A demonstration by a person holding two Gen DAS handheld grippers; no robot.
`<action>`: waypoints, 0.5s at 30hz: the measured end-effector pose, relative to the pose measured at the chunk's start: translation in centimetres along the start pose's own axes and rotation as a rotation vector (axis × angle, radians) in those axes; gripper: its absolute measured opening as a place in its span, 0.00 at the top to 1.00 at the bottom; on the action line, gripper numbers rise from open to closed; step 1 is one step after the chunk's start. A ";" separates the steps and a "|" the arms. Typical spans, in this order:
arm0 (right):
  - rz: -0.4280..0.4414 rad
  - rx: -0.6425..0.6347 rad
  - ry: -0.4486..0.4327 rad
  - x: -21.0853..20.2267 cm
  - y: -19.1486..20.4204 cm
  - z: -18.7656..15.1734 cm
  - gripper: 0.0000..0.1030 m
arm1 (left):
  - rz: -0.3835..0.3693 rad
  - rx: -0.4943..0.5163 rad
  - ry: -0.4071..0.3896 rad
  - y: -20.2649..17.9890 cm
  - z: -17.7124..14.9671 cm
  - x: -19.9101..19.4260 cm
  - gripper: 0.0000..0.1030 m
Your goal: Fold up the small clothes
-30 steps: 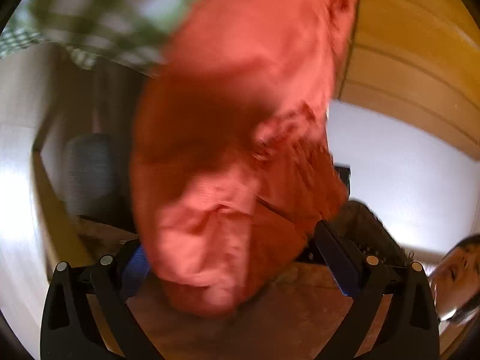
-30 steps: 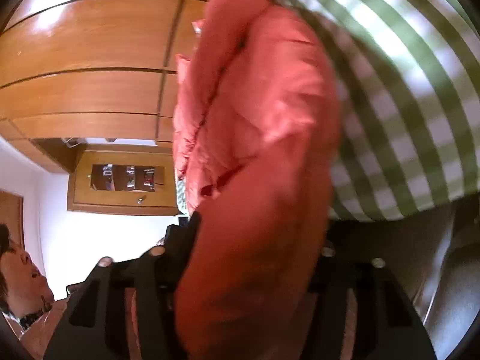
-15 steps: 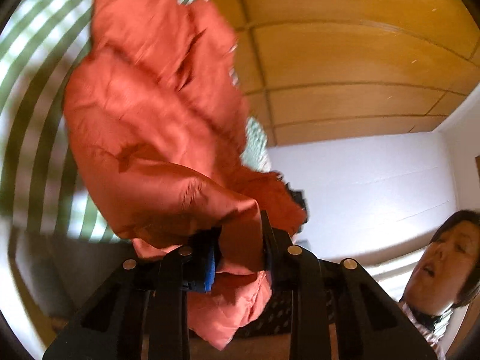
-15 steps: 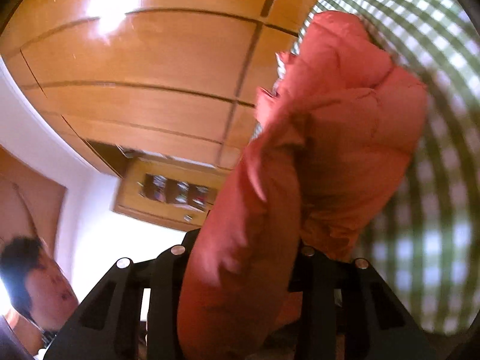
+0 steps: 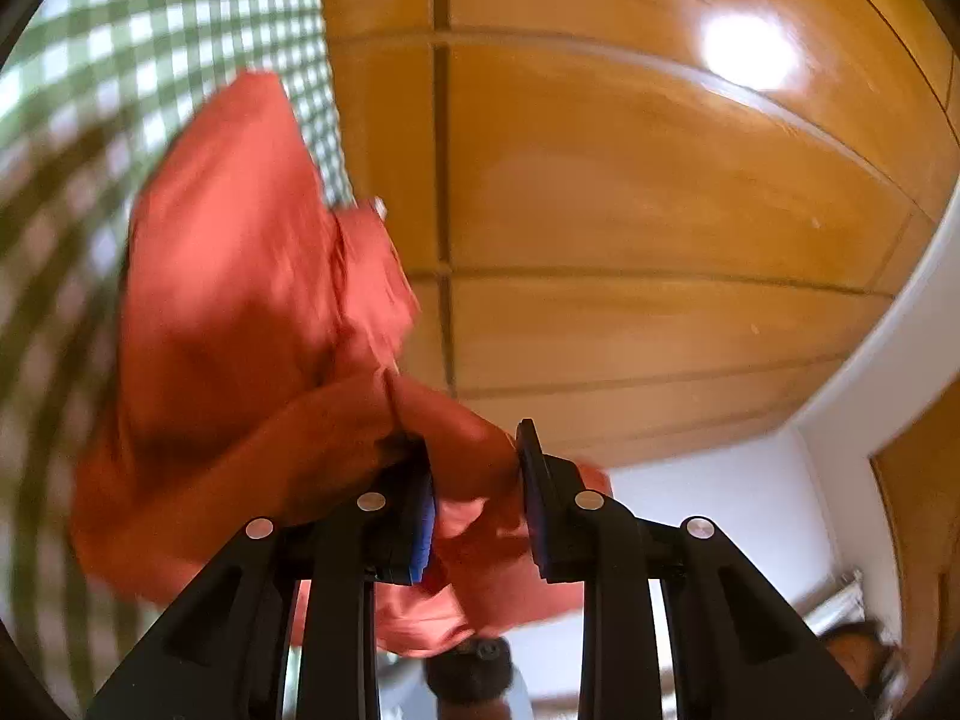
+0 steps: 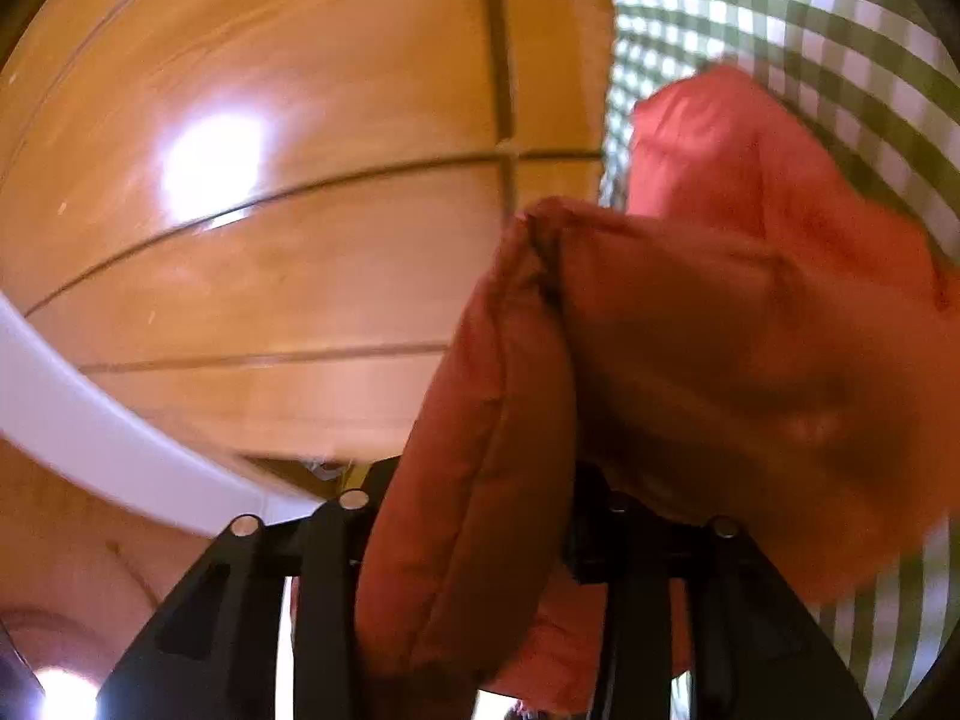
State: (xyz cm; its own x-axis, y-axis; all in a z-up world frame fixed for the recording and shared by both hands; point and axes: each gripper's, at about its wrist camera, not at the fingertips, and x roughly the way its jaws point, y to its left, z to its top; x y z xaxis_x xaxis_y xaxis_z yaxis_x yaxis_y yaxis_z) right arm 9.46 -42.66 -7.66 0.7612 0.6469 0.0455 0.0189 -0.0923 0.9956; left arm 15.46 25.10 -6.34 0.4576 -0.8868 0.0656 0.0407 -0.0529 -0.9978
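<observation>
Pinching one red garment [image 5: 240, 312], both claws [image 5: 474, 498] [image 6: 474, 540] pointing up at wooden ceiling [image 5: 630, 180]

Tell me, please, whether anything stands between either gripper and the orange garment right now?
Nothing visible does. The left gripper is shut on a bunch of the orange garment, and the right gripper is shut on a thick fold of it. The green checked cloth lies behind it.
</observation>
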 end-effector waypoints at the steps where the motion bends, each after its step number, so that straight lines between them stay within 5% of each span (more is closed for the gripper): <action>1: -0.011 0.020 -0.024 0.6 -0.8 0.9 0.47 | 0.014 -0.002 -0.020 0.3 0.5 0.2 0.76; 5: -0.032 0.069 -0.085 1.9 -3.2 3.3 0.32 | 0.113 -0.011 -0.100 1.6 2.3 0.6 0.74; 7: 0.010 0.061 -0.098 2.2 -3.0 3.9 0.20 | 0.122 -0.030 -0.146 1.9 2.6 0.0 0.56; 9: 0.044 0.036 -0.094 1.9 -1.8 3.8 0.05 | 0.111 -0.004 -0.169 0.8 2.5 -1.6 0.20; 13: -0.033 -0.232 -0.032 1.7 2.6 2.5 0.03 | 0.226 0.161 -0.172 -3.3 0.6 -2.3 0.10; 15: -0.154 -0.405 -0.030 1.1 4.6 0.8 0.02 | 0.344 0.298 -0.150 -5.7 -1.1 -1.8 0.05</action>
State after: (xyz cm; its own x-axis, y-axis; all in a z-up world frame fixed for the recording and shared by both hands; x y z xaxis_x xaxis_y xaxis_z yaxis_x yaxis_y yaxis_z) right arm 10.93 -42.96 -3.07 0.7882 0.6069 -0.1022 -0.1176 0.3115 0.9429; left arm 13.40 26.47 -0.74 0.6116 -0.7524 -0.2447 0.1072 0.3853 -0.9166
